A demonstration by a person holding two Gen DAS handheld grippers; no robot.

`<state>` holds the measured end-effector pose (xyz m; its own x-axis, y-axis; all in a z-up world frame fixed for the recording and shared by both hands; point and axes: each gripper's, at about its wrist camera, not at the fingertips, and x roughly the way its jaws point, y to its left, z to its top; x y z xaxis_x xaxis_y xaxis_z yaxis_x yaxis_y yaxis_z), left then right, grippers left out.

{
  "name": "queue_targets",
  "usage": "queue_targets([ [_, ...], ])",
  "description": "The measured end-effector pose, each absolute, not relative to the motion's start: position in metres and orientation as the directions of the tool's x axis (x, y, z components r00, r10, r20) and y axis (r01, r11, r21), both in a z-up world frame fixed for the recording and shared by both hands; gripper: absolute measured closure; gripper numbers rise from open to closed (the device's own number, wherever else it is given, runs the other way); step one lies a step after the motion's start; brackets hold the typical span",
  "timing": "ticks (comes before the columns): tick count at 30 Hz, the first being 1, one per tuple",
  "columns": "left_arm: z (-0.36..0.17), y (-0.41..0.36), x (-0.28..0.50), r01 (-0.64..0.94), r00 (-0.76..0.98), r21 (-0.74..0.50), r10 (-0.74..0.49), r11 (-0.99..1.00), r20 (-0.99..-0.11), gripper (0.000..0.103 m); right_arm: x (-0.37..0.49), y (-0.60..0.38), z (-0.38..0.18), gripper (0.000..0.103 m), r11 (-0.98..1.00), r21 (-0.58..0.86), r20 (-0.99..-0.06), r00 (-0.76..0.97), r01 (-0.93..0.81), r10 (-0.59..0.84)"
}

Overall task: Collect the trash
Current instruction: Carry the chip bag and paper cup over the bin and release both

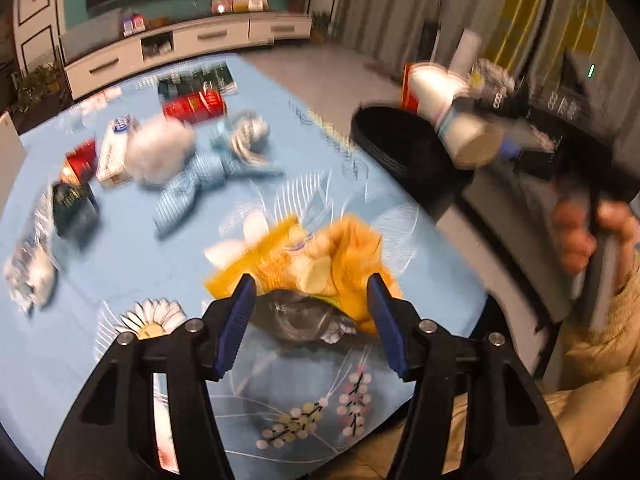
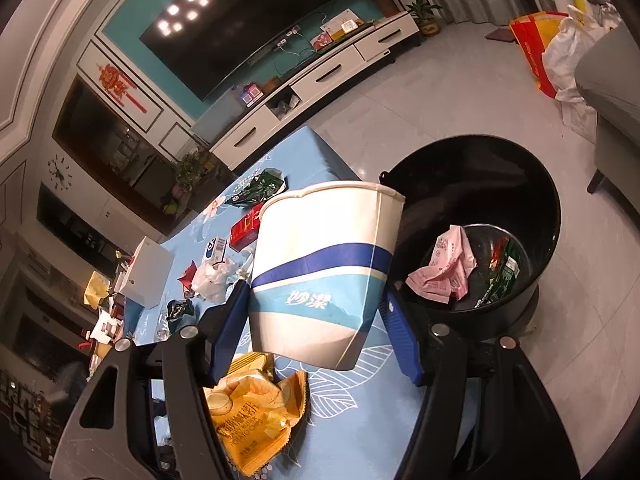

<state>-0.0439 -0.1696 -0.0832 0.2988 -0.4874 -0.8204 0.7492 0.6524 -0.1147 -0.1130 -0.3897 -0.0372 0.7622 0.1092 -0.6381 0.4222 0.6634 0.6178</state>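
My right gripper [image 2: 316, 304] is shut on a white and blue paper cup [image 2: 324, 268] and holds it tilted above the table edge, beside the black trash bin [image 2: 548, 208]. The bin holds a pink wrapper [image 2: 444, 268] and a green wrapper [image 2: 502, 276]. In the left wrist view the cup [image 1: 460, 136] hangs over the bin [image 1: 400, 148]. My left gripper [image 1: 310, 292] is open, just above a yellow chip bag [image 1: 320, 256] and a dark crumpled wrapper [image 1: 300, 316] on the blue tablecloth. The chip bag also shows under my right gripper [image 2: 252, 408].
More trash lies on the blue table [image 1: 120, 248]: a blue striped cloth [image 1: 208, 176], a white plastic wad [image 1: 160, 152], red boxes [image 1: 194, 106], a dark wrapper [image 1: 74, 204], a white box [image 2: 148, 272]. A grey sofa [image 2: 612, 112] and bags [image 2: 560, 52] stand beyond the bin.
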Motion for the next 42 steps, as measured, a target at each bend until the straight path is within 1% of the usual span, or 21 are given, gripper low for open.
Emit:
queue_targets([
  [1,-0.091,-0.173,-0.042,0.746,0.290,-0.117,-0.478,0.656,-0.829,0.044,-0.113,-0.389,-0.038,0.039,0.664,0.617,-0.640,0.760,0.421,0.113],
  [2,-0.096,-0.177,-0.039,0.740,0.288,-0.114,-0.465,0.663,-0.837,0.048,-0.113,-0.388,-0.039,0.039,0.665,0.618,-0.641,0.759,0.420,0.116],
  [3,-0.102,-0.180,-0.037,0.736,0.284,-0.111,-0.453,0.668,-0.845,0.054,-0.113,-0.388,-0.040,0.039,0.665,0.618,-0.642,0.758,0.419,0.119],
  [4,-0.109,-0.184,-0.033,0.731,0.273,-0.116,-0.444,0.672,-0.853,0.075,-0.114,-0.387,-0.040,0.038,0.665,0.619,-0.642,0.757,0.419,0.120],
  [5,-0.114,-0.184,-0.031,0.724,0.254,-0.136,-0.445,0.676,-0.858,0.080,-0.114,-0.388,-0.040,0.038,0.665,0.618,-0.642,0.757,0.418,0.121],
  [6,-0.116,-0.185,-0.029,0.717,0.244,-0.153,-0.451,0.680,-0.859,0.080,-0.114,-0.388,-0.041,0.038,0.665,0.618,-0.643,0.756,0.419,0.121],
  [9,-0.117,-0.182,-0.024,0.693,0.228,-0.219,-0.497,0.687,-0.838,0.087,-0.116,-0.391,-0.041,0.038,0.660,0.619,-0.644,0.757,0.426,0.115],
  [11,-0.109,-0.182,-0.027,0.696,0.239,-0.217,-0.506,0.684,-0.829,0.091,-0.118,-0.394,-0.042,0.038,0.654,0.621,-0.643,0.758,0.432,0.110],
  [13,-0.096,-0.183,-0.029,0.709,0.268,-0.194,-0.514,0.678,-0.815,0.094,-0.119,-0.398,-0.043,0.038,0.648,0.622,-0.641,0.761,0.439,0.100],
  [16,-0.080,-0.187,-0.031,0.723,0.300,-0.175,-0.532,0.669,-0.792,0.100,-0.123,-0.403,-0.045,0.038,0.638,0.626,-0.638,0.764,0.448,0.089],
  [24,-0.043,-0.215,-0.027,0.763,0.346,-0.143,-0.586,0.630,-0.733,0.102,-0.132,-0.421,-0.043,0.038,0.626,0.621,-0.630,0.776,0.472,0.040],
  [28,-0.022,-0.240,-0.024,0.793,0.366,-0.106,-0.608,0.600,-0.704,0.102,-0.134,-0.432,-0.041,0.038,0.621,0.616,-0.622,0.783,0.484,0.008],
  [34,0.003,-0.288,-0.013,0.831,0.356,-0.103,-0.666,0.546,-0.656,0.102,-0.130,-0.449,-0.045,0.038,0.622,0.583,-0.639,0.767,0.523,-0.047],
  [39,-0.001,-0.335,0.001,0.847,0.300,-0.155,-0.697,0.509,-0.651,0.102,-0.132,-0.458,-0.055,0.038,0.628,0.527,-0.676,0.731,0.573,-0.100],
  [42,-0.016,-0.362,0.008,0.849,0.257,-0.186,-0.694,0.495,-0.672,0.102,-0.134,-0.464,-0.064,0.038,0.626,0.499,-0.700,0.704,0.599,-0.116],
])
